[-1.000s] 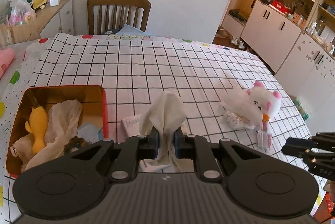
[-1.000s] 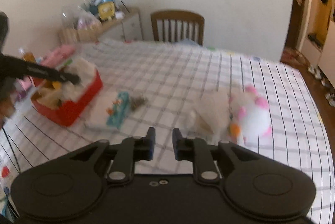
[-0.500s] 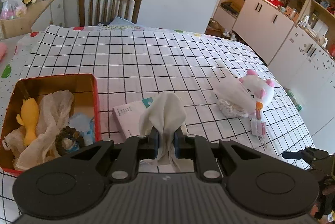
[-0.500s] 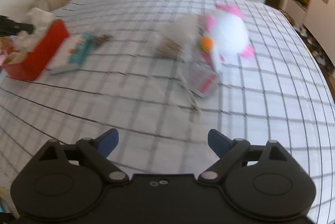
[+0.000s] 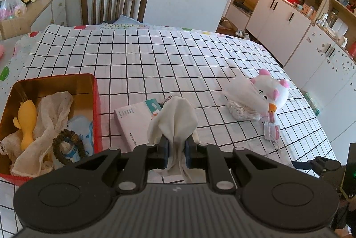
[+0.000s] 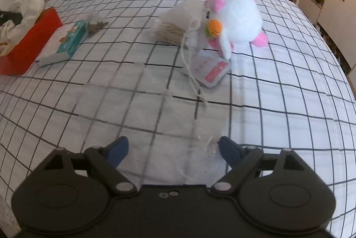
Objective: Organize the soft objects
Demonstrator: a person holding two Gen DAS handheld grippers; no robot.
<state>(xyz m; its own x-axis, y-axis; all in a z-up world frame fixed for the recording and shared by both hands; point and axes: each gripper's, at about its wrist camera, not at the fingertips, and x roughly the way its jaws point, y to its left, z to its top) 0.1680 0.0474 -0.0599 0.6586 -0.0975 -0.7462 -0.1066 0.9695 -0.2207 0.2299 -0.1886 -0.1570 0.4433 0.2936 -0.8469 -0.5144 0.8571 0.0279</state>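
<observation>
My left gripper [image 5: 176,154] is shut on a cream cloth [image 5: 175,120] and holds it above the checked tablecloth. To its left stands the red tin [image 5: 96,95], holding a gauze cloth [image 5: 51,111], a yellow toy [image 5: 27,122] and a dark ring. A white and pink plush [image 5: 270,94] lies at the right beside a mesh pouch [image 5: 239,95]. My right gripper [image 6: 173,149] is open, low over a clear plastic bag [image 6: 142,117] on the table. The plush [image 6: 238,15] and its tag [image 6: 209,70] lie ahead of it.
A flat tissue pack [image 5: 133,120] lies between the tin and the cloth; it also shows in the right wrist view [image 6: 64,44]. A wooden chair [image 5: 114,4] stands at the far table edge. Cabinets [image 5: 289,22] line the right wall.
My right gripper opened wide and dropped low toward the table near the plush. My left gripper keeps the cloth and has drawn back a little, so the tissue pack shows.
</observation>
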